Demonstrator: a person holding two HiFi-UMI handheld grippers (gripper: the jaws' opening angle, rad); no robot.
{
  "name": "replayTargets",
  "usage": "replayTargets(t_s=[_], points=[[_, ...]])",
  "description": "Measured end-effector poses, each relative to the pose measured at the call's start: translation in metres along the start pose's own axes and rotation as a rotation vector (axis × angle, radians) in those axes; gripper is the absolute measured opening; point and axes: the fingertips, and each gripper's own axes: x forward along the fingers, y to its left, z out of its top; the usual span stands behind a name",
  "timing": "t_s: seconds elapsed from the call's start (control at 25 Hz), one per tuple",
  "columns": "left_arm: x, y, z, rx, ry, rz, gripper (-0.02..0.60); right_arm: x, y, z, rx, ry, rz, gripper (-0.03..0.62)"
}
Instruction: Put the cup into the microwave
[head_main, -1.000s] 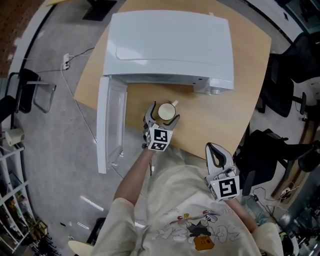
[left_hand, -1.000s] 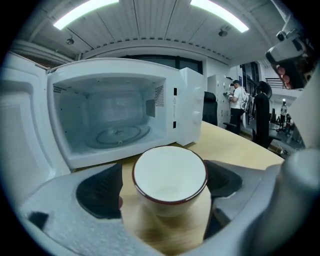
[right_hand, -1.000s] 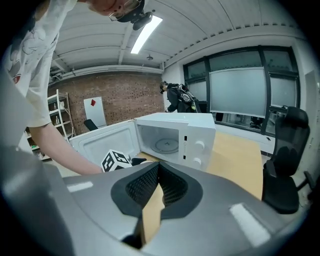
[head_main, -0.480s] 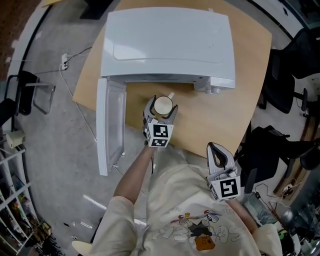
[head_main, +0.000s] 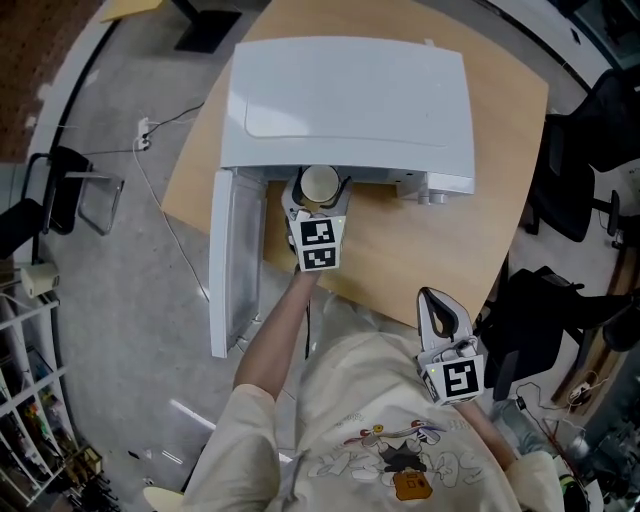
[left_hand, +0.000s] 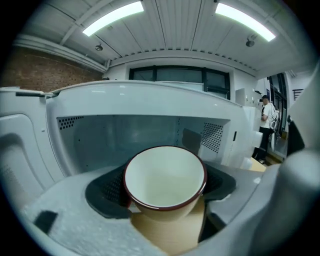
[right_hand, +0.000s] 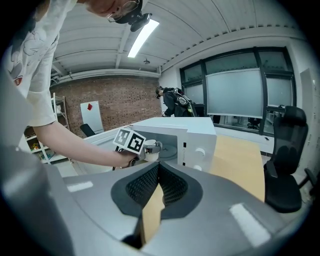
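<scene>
Between the left gripper's (head_main: 318, 198) jaws in the head view sits the cup (head_main: 320, 183), cream inside, right at the open front of the white microwave (head_main: 350, 100). Left of that gripper the microwave door (head_main: 232, 260) swings out wide past the edge of the wooden table (head_main: 430, 250). Behind the jaws, toward the person, is the gripper's marker cube (head_main: 318, 245). Well apart, near the person's body at the table's near edge, the right gripper (head_main: 438, 305) points at the table with its jaws drawn together and nothing in them.

Straight ahead of the left gripper (left_hand: 165, 190) in its own view, the cup (left_hand: 165, 180) is pinched upright between the dark pads (left_hand: 107, 192), its dark red rim facing the camera. Beyond it is the microwave's grey cavity (left_hand: 140, 135), with perforated vents on both side walls. Bare table shows below the cup.

Ahead of the right gripper (right_hand: 157, 186) in its own view, the ribbed pads meet at their tips and hold nothing. Farther off and to its left, the left gripper (right_hand: 142, 152) carries the cup (right_hand: 151, 148) at the microwave's (right_hand: 195, 135) opening. To the right of the jaws stands a black chair (right_hand: 287, 160) beside the table.
</scene>
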Motion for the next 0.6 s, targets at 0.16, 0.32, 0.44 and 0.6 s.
replayTargets(t_s=[0.16,0.32,0.44,0.6], points=[[0.026,0.025,0.005,-0.011,0.004,0.056,0.402,0.002,-0.004,0.002,0.002,0.015,-0.028,0.006],[0.051,0.036,-0.002,0.002,0.005,0.076,0.402,0.000,-0.008,0.001,0.002,0.040,-0.059,0.006],[0.064,0.043,0.002,0.011,-0.013,0.092,0.402,-0.001,-0.011,0.002,-0.004,0.055,-0.079,0.006],[0.079,0.044,0.010,0.052,-0.048,0.113,0.402,-0.004,-0.016,-0.001,-0.003,0.071,-0.100,0.006]])
